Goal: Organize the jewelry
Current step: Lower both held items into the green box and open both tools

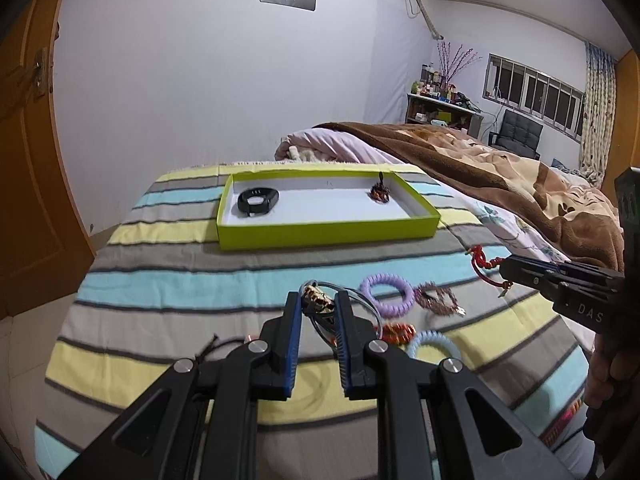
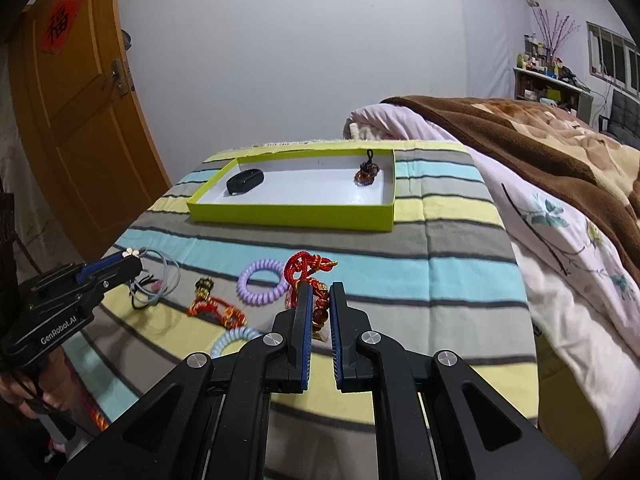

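Knotted red cord bracelet (image 2: 310, 270) pinched in right jaws; left jaws grip a thin wire-looped charm (image 1: 318, 300).

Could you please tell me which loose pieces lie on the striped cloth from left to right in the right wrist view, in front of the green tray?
Thin wire hoops at the left gripper → red and gold cord bracelet → purple coil hair tie → red knotted bead bracelet in the right gripper.
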The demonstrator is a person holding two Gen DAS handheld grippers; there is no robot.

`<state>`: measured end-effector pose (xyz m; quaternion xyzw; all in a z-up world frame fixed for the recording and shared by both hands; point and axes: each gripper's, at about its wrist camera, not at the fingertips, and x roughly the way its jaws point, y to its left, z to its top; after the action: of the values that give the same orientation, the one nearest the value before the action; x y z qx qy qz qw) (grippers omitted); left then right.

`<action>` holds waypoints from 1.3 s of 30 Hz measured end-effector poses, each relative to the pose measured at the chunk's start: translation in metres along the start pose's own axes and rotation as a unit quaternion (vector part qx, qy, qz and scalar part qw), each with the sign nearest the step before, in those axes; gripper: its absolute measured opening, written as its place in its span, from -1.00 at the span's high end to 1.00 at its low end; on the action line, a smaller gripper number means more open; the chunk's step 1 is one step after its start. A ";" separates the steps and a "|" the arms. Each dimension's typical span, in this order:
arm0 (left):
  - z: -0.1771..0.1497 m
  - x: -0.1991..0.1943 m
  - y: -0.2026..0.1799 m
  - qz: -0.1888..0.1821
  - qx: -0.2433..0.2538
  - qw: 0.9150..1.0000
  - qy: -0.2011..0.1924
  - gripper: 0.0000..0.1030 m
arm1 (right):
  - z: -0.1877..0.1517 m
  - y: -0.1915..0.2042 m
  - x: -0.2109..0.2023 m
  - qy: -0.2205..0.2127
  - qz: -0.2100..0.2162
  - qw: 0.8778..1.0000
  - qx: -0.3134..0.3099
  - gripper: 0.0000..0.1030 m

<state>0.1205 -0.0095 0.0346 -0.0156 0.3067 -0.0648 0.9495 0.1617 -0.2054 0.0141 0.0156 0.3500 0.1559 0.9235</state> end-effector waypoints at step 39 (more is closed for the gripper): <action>0.072 0.144 0.066 0.060 -0.010 0.996 0.057 0.66 | 0.087 -0.041 0.155 0.053 -0.060 0.997 -0.007 0.84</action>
<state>0.2858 0.0363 0.0046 -0.0026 0.3615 -0.0053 0.9323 0.3394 -0.1907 -0.0255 -0.0201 0.3976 0.1032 0.9115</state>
